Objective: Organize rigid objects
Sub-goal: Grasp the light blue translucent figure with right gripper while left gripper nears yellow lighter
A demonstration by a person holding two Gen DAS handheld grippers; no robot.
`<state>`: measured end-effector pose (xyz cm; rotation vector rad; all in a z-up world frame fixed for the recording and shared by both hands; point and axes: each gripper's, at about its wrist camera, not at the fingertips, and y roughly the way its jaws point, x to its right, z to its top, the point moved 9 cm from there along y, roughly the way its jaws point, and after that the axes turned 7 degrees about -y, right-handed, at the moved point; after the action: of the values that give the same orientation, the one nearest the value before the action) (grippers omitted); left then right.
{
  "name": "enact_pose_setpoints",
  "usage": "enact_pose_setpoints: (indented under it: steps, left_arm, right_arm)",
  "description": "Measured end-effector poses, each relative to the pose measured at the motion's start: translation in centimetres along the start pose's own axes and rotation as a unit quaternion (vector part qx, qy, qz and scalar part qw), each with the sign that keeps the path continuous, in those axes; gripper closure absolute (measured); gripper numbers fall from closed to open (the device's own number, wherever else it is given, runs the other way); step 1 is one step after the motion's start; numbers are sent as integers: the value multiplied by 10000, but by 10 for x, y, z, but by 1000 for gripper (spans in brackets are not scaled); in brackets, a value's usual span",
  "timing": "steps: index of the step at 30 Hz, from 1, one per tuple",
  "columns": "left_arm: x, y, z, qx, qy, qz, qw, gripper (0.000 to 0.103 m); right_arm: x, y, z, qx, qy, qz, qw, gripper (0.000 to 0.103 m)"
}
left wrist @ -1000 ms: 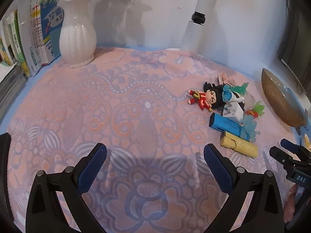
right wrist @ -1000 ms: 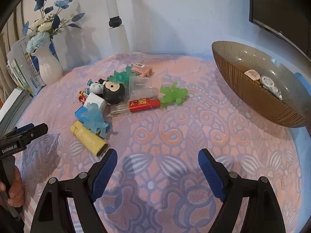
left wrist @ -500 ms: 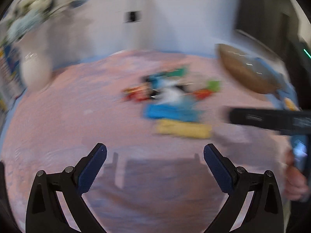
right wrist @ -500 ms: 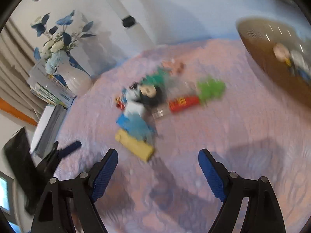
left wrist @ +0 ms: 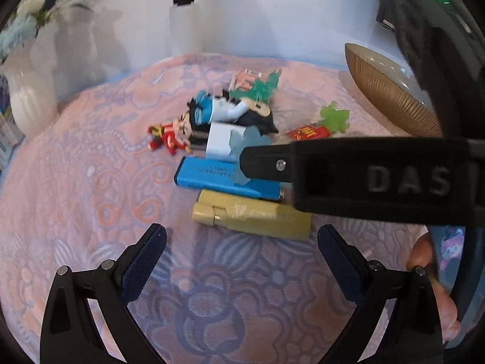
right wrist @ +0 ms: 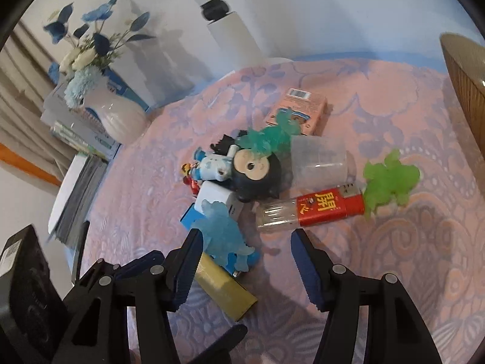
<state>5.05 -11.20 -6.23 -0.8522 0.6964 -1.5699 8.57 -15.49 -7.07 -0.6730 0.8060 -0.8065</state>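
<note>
Surface: a pink and lilac patterned cloth [right wrist: 394, 273] is spread over the table, and the small things are heaped near its middle.
Left gripper [left wrist: 242, 261]: its blue pads are held wide apart above bare cloth, just short of the yellow lighter [left wrist: 251, 215]; nothing is gripped.
Right gripper [right wrist: 245, 261]: its jaws are closing, and the pale blue translucent figure [right wrist: 224, 233] is seen in the gap beside the left pad; whether a pad already touches it cannot be told, as the figure's edge is blurred.
Right gripper in the left view: its black body [left wrist: 363, 176] is stretched across from the right and hides part of the heap.
Lighters: the yellow one is laid alongside the blue lighter [left wrist: 212, 173], touching it; the red lighter [right wrist: 321, 209] is set apart to the right, next to the green translucent figure [right wrist: 388, 182].
Heap: a white block [right wrist: 212, 197], a black round-faced toy [right wrist: 257, 176], a clear plastic cup [right wrist: 318, 163] on its side, a teal figure [right wrist: 269, 136] and a small red doll [left wrist: 169, 135] are crowded together.
Box: an orange carton [right wrist: 300, 106] is laid behind the heap.
Bowl: a brown ribbed bowl [left wrist: 388, 91] is placed at the right edge, well apart from the heap.
Vase: a white vase [right wrist: 115, 115] with blue flowers is stood at the far left beside stacked books [right wrist: 78, 194].
</note>
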Motion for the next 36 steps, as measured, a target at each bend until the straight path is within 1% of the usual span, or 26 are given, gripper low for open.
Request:
enact_pose_setpoints:
  steps: [3,5,6,7,8,10,11,12,13,15,16,18,19,20,22,23,25,26,27,30,31,33,34,36]
  left_arm:
    - [-10,1,-3,-59,-125,100,9999,3]
    - [-19,-1,-4,-19,-262,227,9994,3]
    - [-25,-2,-5,-24,-346,266,9990,3]
    - [-29,-4,-7,-24,-402,265,9988,3]
    - [-37,-7,-8,-9,-453,294,9985,3]
    - [-56,-13,-8,35,-523,559,9971,3]
    - [-65,-16,-10,45,-559,650,9963,3]
    - [-76,-19,-12,19,-617,639,9960,5]
    - [-80,-21,-12,-20,-632,513,9967,5]
    - [-77,-28,-14,-91,-660,82,9977,5]
    - [-71,-29,-13,-81,-676,-71,9977,5]
    - [-50,-30,-11,-68,-713,-385,9967,3]
    - [-37,-25,-10,-95,-749,-470,9960,3]
    - [-25,-19,-9,-143,-767,-441,9960,3]
    - [-4,-1,-5,-207,-633,-188,9976,3]
    - [3,6,-2,-135,-493,104,9986,3]
    - [10,15,2,-119,-210,473,9986,4]
    - [11,17,3,-141,-122,509,9985,4]
    - [10,15,4,-130,-125,458,9988,4]
    - [-13,6,-3,-179,-258,390,9987,3]
    - [-27,3,-6,-178,-344,406,9984,3]
    - [-61,-6,-10,-113,-547,556,9969,4]
    - [-72,-9,-12,-110,-613,603,9962,4]
    - [-99,-14,-14,-140,-720,637,9953,4]
  right_arm:
    - [-9,0,1,-18,-375,-197,9991,43]
    - [-16,2,3,3,-656,-378,9971,50]
    - [-21,6,3,-16,-812,-399,9959,65]
    - [-26,8,2,-39,-896,-322,9954,71]
    - [-30,8,1,-8,-925,-288,9953,72]
    - [-29,3,-1,118,-930,-491,9944,72]
    - [-24,-3,-3,169,-819,-506,9952,72]
    - [-21,-10,-4,239,-707,-461,9961,72]
    - [-16,-22,-7,364,-581,-407,9968,72]
    - [-4,-44,-14,572,-399,-461,9965,72]
    - [2,-52,-17,632,-340,-557,9959,72]
    - [20,-68,-27,751,-225,-895,9929,72]
    - [28,-72,-31,797,-151,-1011,9916,72]
    - [39,-77,-36,868,2,-1056,9906,72]
    - [55,-82,-44,967,331,-884,9908,72]
    - [63,-85,-47,1027,529,-718,9907,72]
    - [74,-97,-47,1303,827,-413,9872,72]
    - [75,-102,-46,1444,867,-344,9851,72]
    - [76,-106,-45,1555,905,-255,9833,72]
    - [72,-104,-46,1516,902,-121,9842,72]
    - [69,-103,-45,1490,846,-120,9851,71]
    - [62,-102,-44,1475,721,-113,9864,71]
    - [59,-101,-44,1465,672,-122,9869,71]
    - [56,-99,-44,1429,624,-121,9877,71]
